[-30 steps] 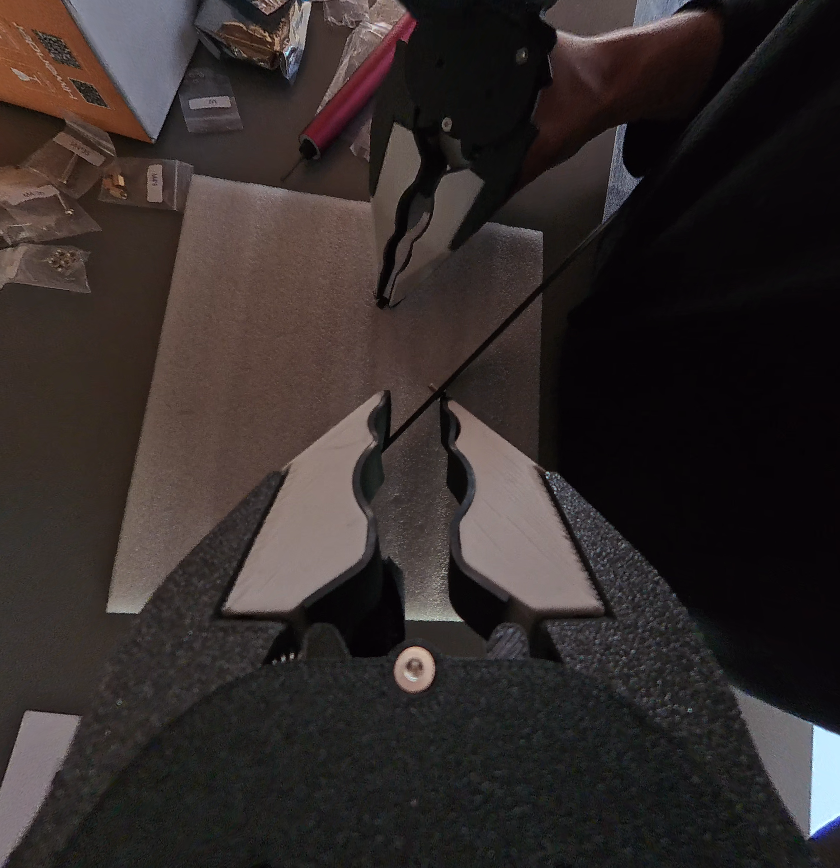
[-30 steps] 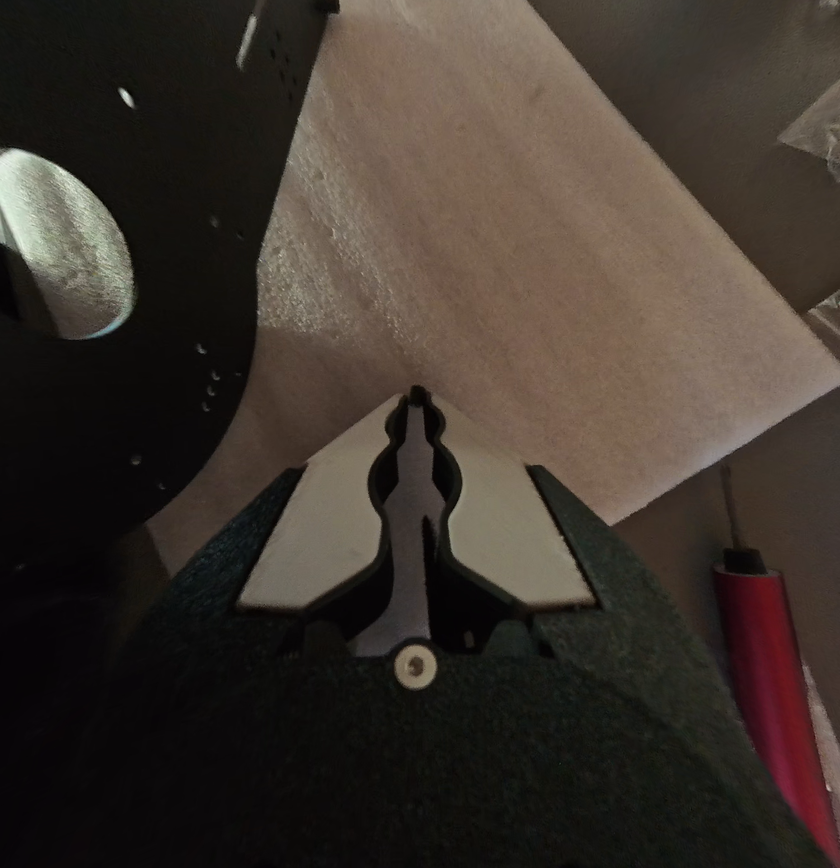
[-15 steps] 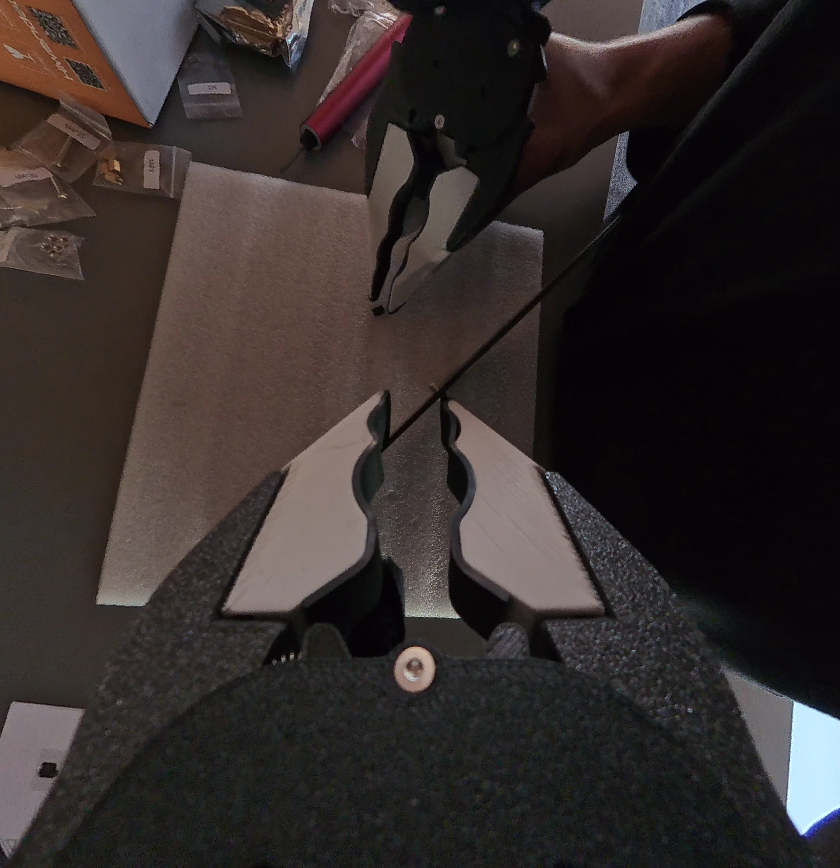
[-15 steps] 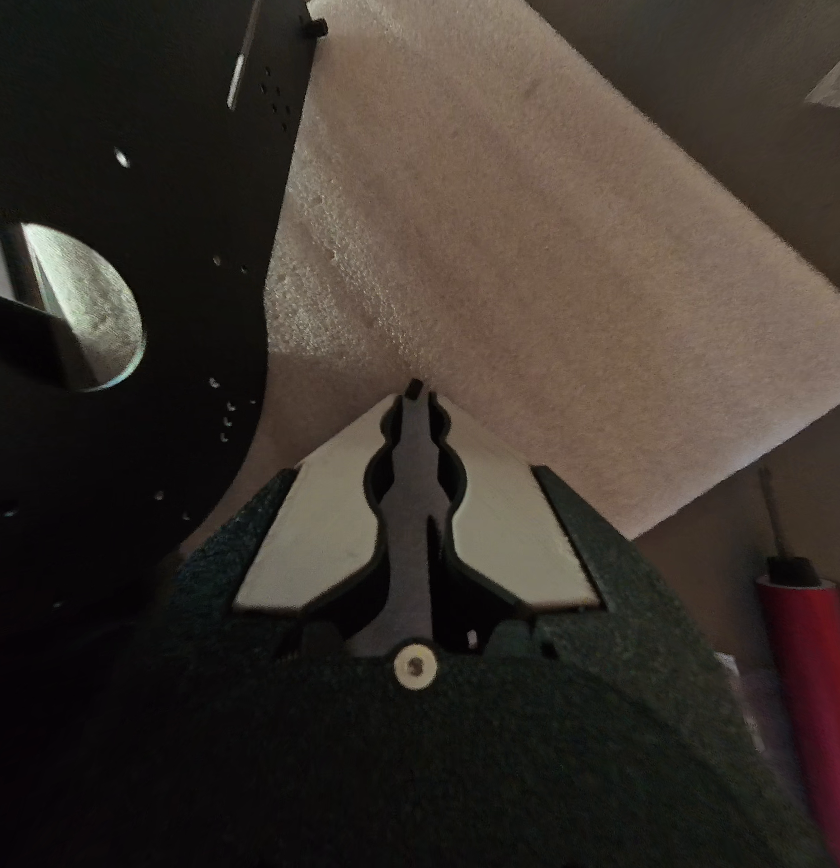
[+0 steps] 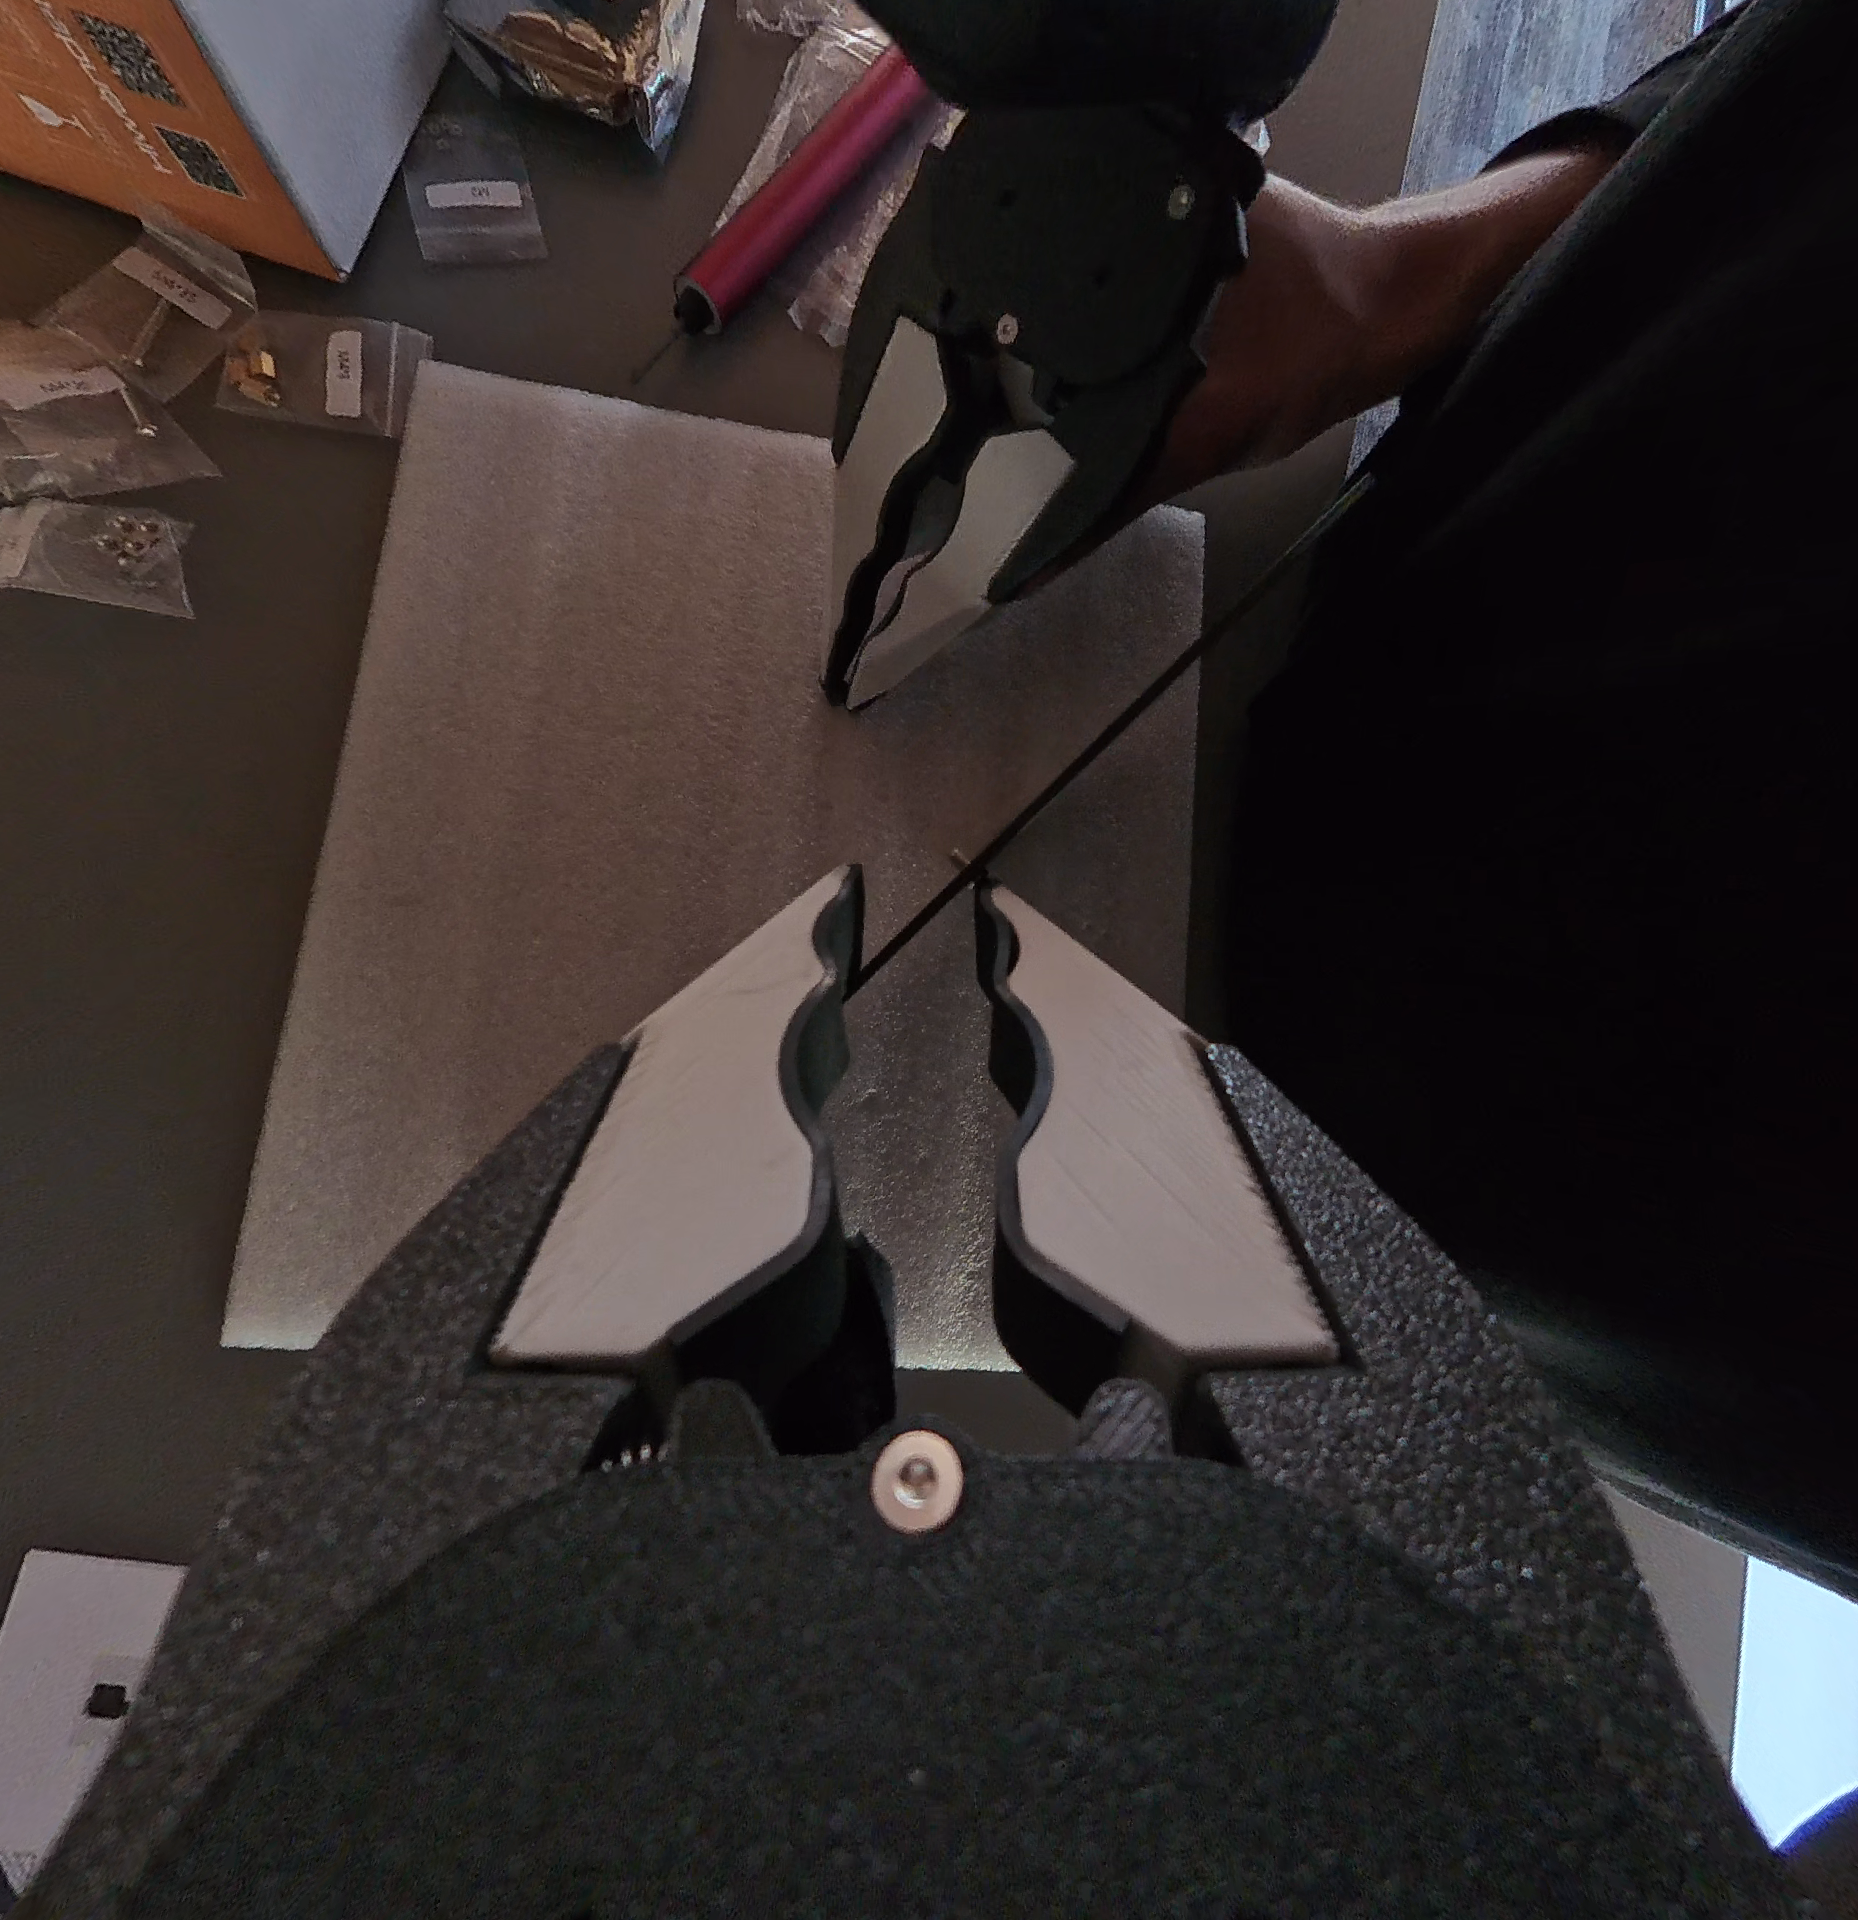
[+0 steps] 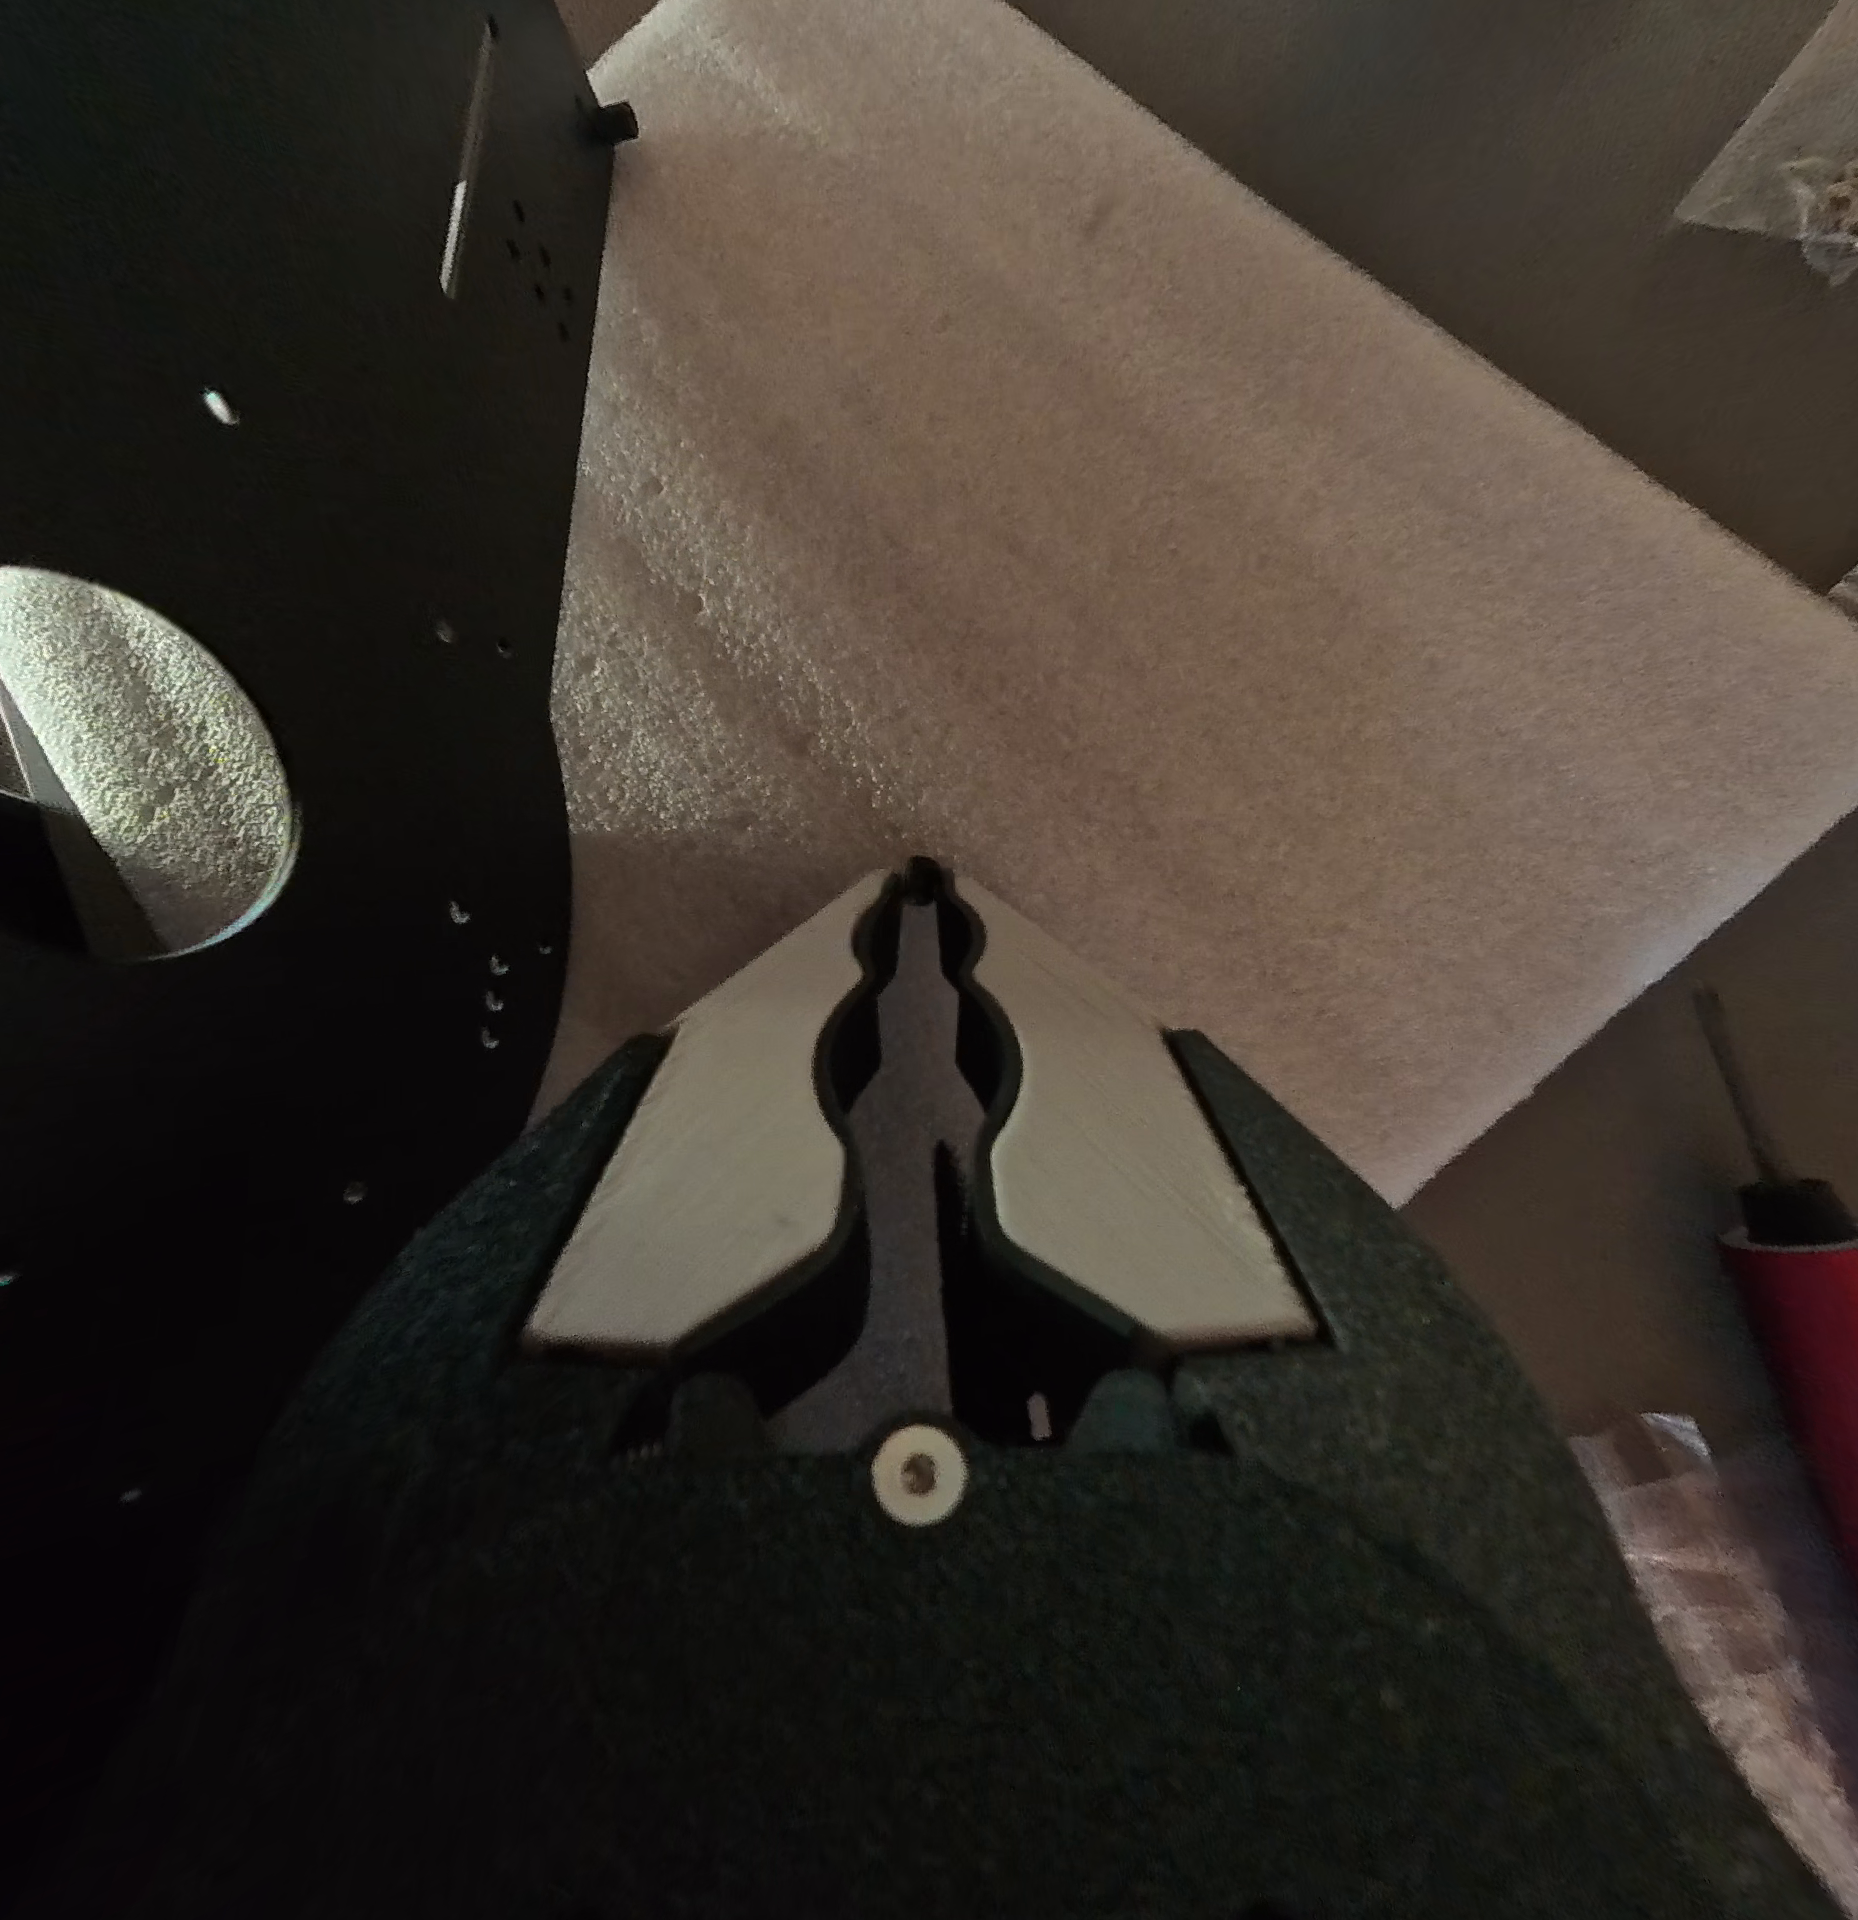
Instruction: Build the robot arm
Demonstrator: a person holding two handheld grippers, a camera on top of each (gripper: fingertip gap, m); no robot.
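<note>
Black panel (image 6: 229,312), drilled and with a round cutout, stands on edge at 9 o'clock of the right gripper (image 6: 917,883). That gripper's fingers are pinched together on a tiny black piece (image 6: 917,868), small enough that only the very tips can catch it. It is held low over the foam sheet (image 6: 1216,520), which likely cushions the parts. The left gripper (image 5: 914,904) is spread apart and grips nothing. A thin dark edge (image 5: 1112,748) crosses between its tips toward 2 o'clock; whether this is the panel's rim I cannot tell.
</note>
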